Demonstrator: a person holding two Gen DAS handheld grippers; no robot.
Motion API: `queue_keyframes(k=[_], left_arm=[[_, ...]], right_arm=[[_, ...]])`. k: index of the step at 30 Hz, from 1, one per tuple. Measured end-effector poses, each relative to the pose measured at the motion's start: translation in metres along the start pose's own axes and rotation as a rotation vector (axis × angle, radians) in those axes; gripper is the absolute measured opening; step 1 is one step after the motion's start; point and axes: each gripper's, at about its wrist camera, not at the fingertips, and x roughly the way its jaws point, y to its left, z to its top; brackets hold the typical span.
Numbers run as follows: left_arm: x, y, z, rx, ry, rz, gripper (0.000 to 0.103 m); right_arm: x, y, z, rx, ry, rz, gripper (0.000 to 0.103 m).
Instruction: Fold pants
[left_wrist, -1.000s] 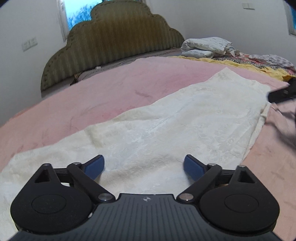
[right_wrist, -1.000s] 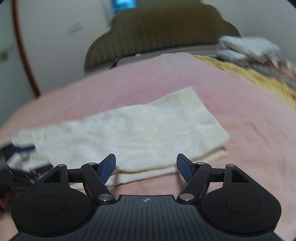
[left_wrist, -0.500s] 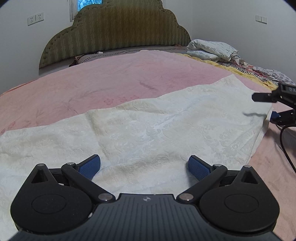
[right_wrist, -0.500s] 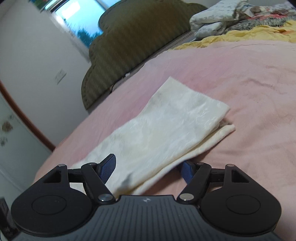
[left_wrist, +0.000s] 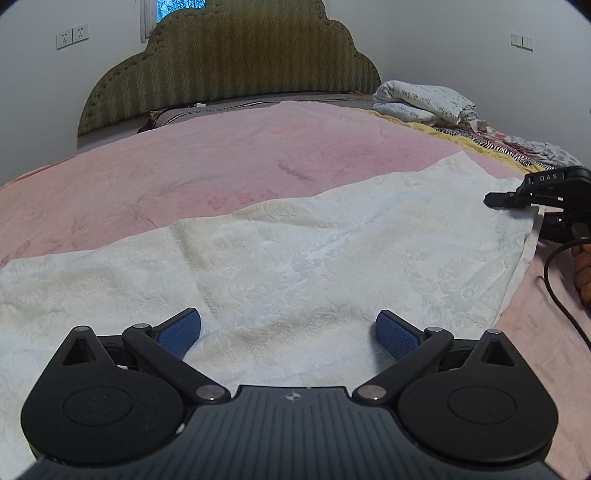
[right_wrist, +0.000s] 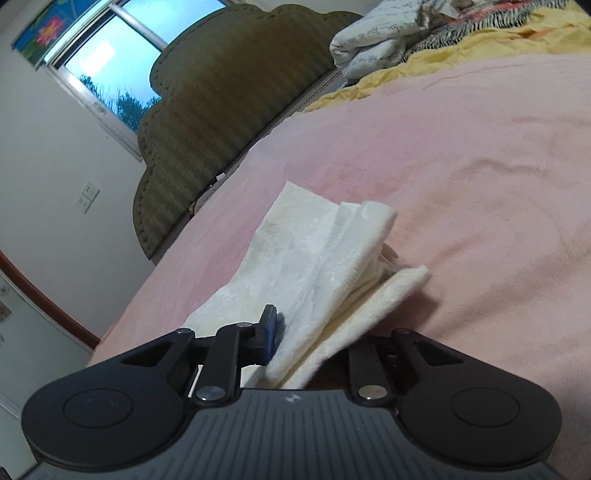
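Right claw (right_wrist: 291, 343): its jaws have just been closing and now pinch the near edge of the pants (right_wrist: 317, 266); the blue left pad presses on the top of the cloth, the other pad is hidden under it.
Right claw, tilt: rolled, so the bed (right_wrist: 461, 155) slants across its view.
Right claw, from the left view: it sits at the right end of the pants (left_wrist: 295, 258), at the cloth's corner (left_wrist: 513, 201), black, with a cable trailing from it.
Left claw (left_wrist: 289, 328): wide; both blue pads stand well apart and low over the pants, with cloth lying between them but not squeezed.
Pants: cream, with a woven pattern, lying on the bed, well short of the headboard (left_wrist: 236, 62).
Pants, right end: layers stacked, the top layer lifted and creased by the right claw, a lower layer poking out beside it.
Pants, left view: spread in a long band across the bed, with soft wrinkles near the left claw.
Bed: covered in a pink sheet; a yellow blanket (right_wrist: 480, 40) runs along its far right edge.
Bedding pile (left_wrist: 424, 99): white, printed, just right of the headboard.
Headboard: olive, scalloped, against the white wall.
Window (right_wrist: 107, 66): left of the headboard, partly behind it.
Sockets (left_wrist: 72, 36): on the wall left of the headboard.
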Motion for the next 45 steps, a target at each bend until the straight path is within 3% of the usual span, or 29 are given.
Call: queue_keyframes(k=[3,7,11,16,20,25,29,31,33,34,35,38,41,45], left_arm=[[-0.005,0.009,0.001,-0.077,-0.026,-0.030,0.098],[-0.010,0.045,0.005,-0.393,-0.039,-0.186,0.100],[-0.005,0.074,0.009,-0.632,-0.008,-0.341,0.100],[0.006,0.082,0.014,-0.847,0.021,-0.551,0.100],[0.018,0.079,0.016,-0.977,0.027,-0.713,0.102],[0.039,0.079,0.010,-1.121,0.052,-0.770,0.103],[0.052,0.087,0.007,-1.194,0.070,-0.755,0.102],[0.055,0.091,0.009,-1.202,0.072,-0.755,0.094],[0.051,0.095,0.013,-1.148,0.069,-0.725,0.070],[0.047,0.096,0.017,-1.097,0.064,-0.680,0.044],[0.041,0.097,0.021,-1.029,0.063,-0.610,0.028],[0.016,0.096,0.030,-0.830,0.006,-0.423,0.009],[-0.012,0.095,0.033,-0.681,-0.072,-0.279,0.008],[-0.042,0.097,0.031,-0.527,-0.112,-0.123,0.008]], right_arm=[[0.000,0.008,0.000,-0.035,-0.021,-0.012,0.017],[-0.005,0.041,0.002,-0.199,-0.071,-0.021,0.016],[-0.008,0.095,-0.011,-0.475,-0.113,-0.044,0.016],[-0.011,0.157,-0.052,-0.814,-0.156,-0.049,0.016],[-0.012,0.193,-0.100,-1.015,-0.123,0.032,0.016],[-0.014,0.214,-0.146,-1.100,-0.051,0.130,0.016],[-0.020,0.217,-0.161,-1.145,-0.044,0.165,0.016],[-0.024,0.219,-0.165,-1.165,-0.037,0.188,0.016],[-0.026,0.221,-0.171,-1.204,-0.034,0.179,0.016],[-0.025,0.221,-0.172,-1.216,-0.030,0.175,0.016],[-0.024,0.223,-0.176,-1.223,-0.022,0.173,0.016],[-0.022,0.231,-0.182,-1.218,0.008,0.205,0.016],[-0.021,0.244,-0.196,-1.251,0.025,0.252,0.016],[-0.016,0.262,-0.216,-1.286,0.062,0.330,0.016]])
